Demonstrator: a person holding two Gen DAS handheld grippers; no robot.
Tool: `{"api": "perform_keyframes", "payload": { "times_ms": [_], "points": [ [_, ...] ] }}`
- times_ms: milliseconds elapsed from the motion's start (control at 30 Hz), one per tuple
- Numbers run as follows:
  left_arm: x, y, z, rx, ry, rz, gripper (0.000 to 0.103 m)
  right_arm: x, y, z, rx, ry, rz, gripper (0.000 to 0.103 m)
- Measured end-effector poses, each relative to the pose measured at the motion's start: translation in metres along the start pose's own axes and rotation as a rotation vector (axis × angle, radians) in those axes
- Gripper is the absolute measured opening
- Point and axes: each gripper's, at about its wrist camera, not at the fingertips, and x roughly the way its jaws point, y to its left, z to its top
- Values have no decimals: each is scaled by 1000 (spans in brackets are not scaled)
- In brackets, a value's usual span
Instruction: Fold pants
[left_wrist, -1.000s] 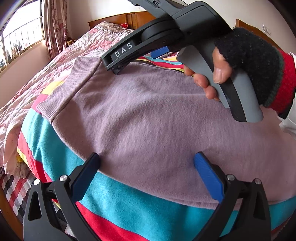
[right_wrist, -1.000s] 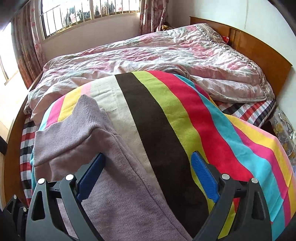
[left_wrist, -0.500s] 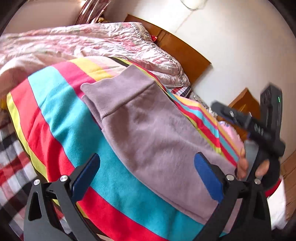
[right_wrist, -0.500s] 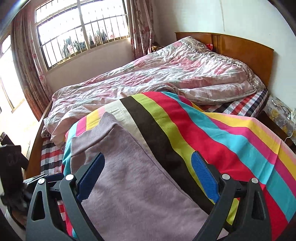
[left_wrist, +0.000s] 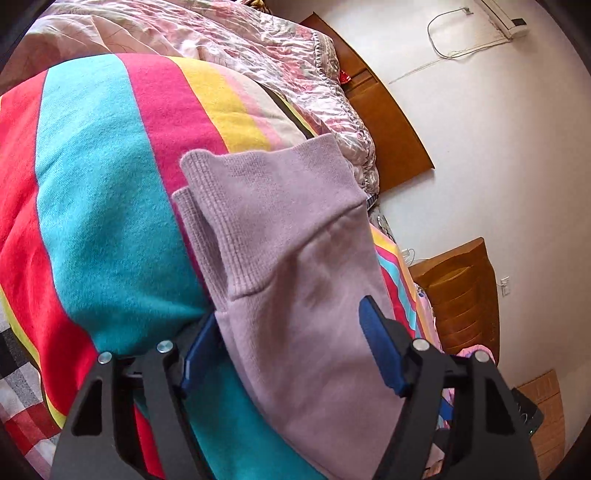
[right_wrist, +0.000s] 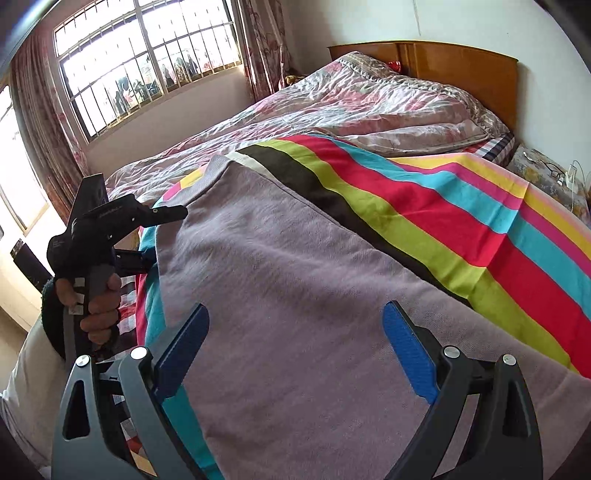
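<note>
Left tongs (left_wrist: 291, 332): closing, pads astride the pants' edge, not yet pinching.
Right tongs (right_wrist: 295, 350): spread wide, empty, over the near cloth.
Pants (right_wrist: 295, 266): lilac, flat on the striped blanket (right_wrist: 461, 214), cuffs (left_wrist: 236, 206) far.
Bed: pink quilt (right_wrist: 351, 107) beyond.
</note>
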Motion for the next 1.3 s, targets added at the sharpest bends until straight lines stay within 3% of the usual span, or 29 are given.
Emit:
{"api": "perform_keyframes", "payload": {
  "times_ms": [33,67,100,200,333,467,567,667,733,833,933,1000,1067,1133,1200,1300],
  "points": [
    [1,1,4,-3,-7,11,56,-1,2,-2,-1,-1,4,91],
    [2,3,9,-11,-14,21,38,-3,6,-4,-3,-2,8,91],
    [4,9,14,-31,-19,10,27,-4,9,-6,-7,0,13,91],
    [5,21,18,-83,-27,-54,19,-8,24,-20,-53,26,27,91],
    [-4,6,13,-22,-79,-29,16,10,31,-49,-88,186,-15,92],
    [-22,-38,4,90,-147,25,15,15,43,-61,-170,192,-93,92],
    [-45,-107,-15,288,-209,47,15,3,42,-62,-168,189,-94,89],
    [-64,-195,-64,607,-262,74,15,-68,6,-53,-25,-8,-41,87],
    [-67,-248,-109,804,-270,48,16,-132,-34,-57,86,-168,-102,88],
    [-55,-301,-201,1080,-215,-41,18,-225,-103,-79,302,-338,-279,89],
    [-18,-312,-313,1410,-48,-71,25,-298,-150,-118,472,-458,-387,89],
    [15,-292,-377,1586,115,-52,36,-321,-166,-143,537,-464,-463,90],
    [35,-268,-411,1694,219,-14,36,-326,-173,-164,576,-429,-476,90],
    [28,-258,-412,1700,212,-32,44,-319,-173,-186,602,-378,-443,89],
    [10,-255,-387,1620,174,-95,75,-301,-166,-203,622,-311,-389,89],
    [-19,-249,-343,1461,68,-96,92,-270,-150,-219,652,-234,-268,84]
  ]
}}
